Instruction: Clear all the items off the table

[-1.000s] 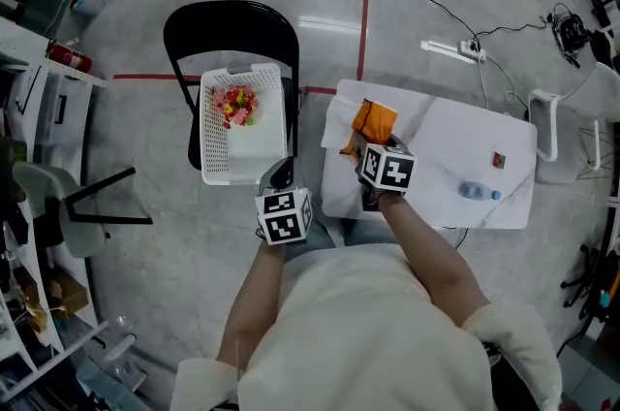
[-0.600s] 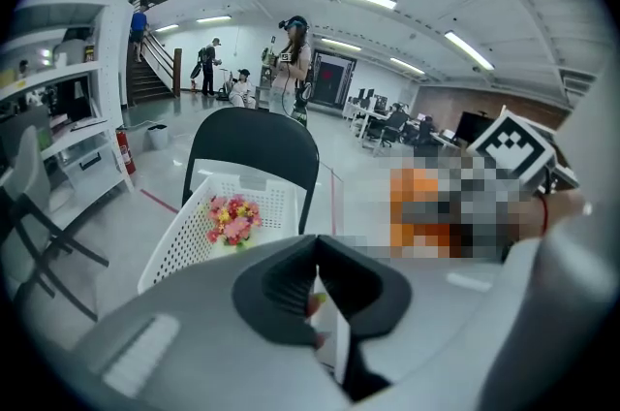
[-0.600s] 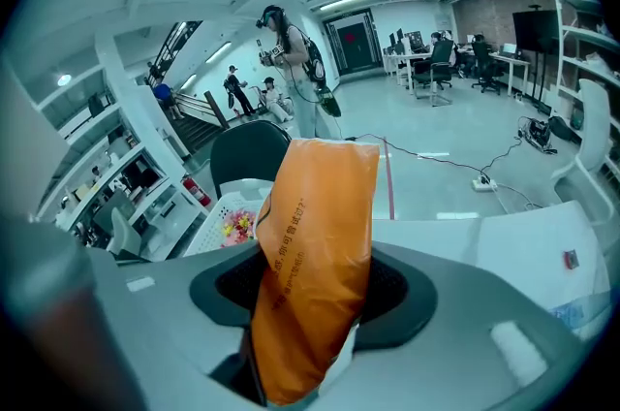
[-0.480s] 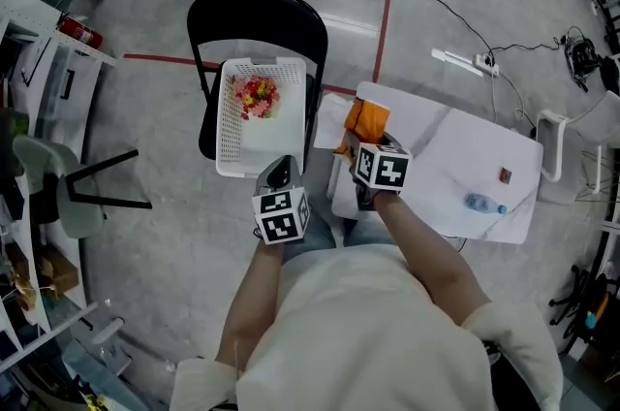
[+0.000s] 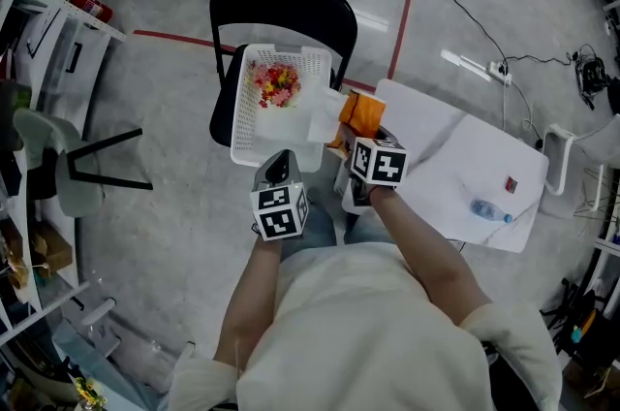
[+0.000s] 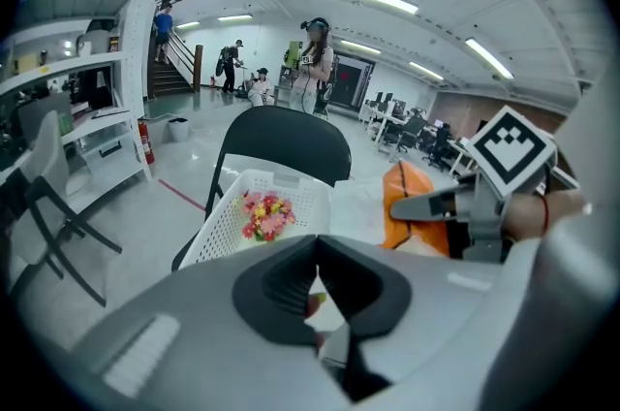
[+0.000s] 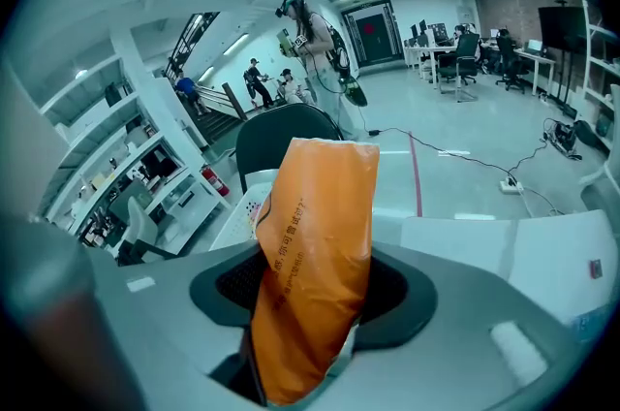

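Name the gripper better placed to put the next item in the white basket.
Right. The right gripper is shut on the orange bag, held at the rim of the white basket. The left gripper is shut with nothing seen in it.

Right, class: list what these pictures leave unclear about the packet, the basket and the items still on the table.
Orange packet: lower end, right gripper view, buried between the right gripper's jaws.
Small red item on the table: head view, too small to identify.
Basket: near end, left gripper view, hidden behind the left gripper.
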{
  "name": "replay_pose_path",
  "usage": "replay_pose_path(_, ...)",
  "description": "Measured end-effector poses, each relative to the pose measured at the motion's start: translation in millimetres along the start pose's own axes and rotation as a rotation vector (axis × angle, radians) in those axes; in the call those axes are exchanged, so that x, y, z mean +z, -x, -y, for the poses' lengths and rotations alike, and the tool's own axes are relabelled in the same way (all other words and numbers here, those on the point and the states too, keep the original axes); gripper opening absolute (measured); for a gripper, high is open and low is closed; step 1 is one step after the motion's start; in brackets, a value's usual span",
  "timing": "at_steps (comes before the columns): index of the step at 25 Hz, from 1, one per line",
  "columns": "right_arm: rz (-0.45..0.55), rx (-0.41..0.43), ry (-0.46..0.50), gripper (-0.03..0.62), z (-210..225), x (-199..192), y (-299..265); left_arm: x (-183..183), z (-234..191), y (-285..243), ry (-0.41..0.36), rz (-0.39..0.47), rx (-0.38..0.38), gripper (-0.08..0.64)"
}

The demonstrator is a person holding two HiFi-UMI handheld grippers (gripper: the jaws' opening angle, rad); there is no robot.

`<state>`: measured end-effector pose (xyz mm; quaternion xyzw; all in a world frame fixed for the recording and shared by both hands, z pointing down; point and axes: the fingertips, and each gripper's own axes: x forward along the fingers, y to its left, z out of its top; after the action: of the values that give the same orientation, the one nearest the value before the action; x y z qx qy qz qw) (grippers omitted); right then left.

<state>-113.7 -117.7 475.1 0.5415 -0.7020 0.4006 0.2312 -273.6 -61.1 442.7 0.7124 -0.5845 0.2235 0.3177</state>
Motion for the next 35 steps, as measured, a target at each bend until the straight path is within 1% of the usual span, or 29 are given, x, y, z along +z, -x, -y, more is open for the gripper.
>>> replay_pose_path(9,-0.038,0.063,0.026,0.242,-48,-12,-27,-8,-37,5,0.037,-0.007,0.033,0.009)
replay_pose_path(22,-0.118,0.123,0.071,0.242,-108,-39,-76,-18,-87,-3,0.09,-0.024,0.061,0.009)
replay_pose_path(28,-0.159,0.139,0.08,0.242,-124,-52,-103,-19,-104,-12,0.1,-0.032,0.064,0.009)
replay_pose_path(35,-0.219,0.153,0.074,0.244,-131,-72,-139,-23,-117,-26,0.107,-0.052,0.057,0.009)
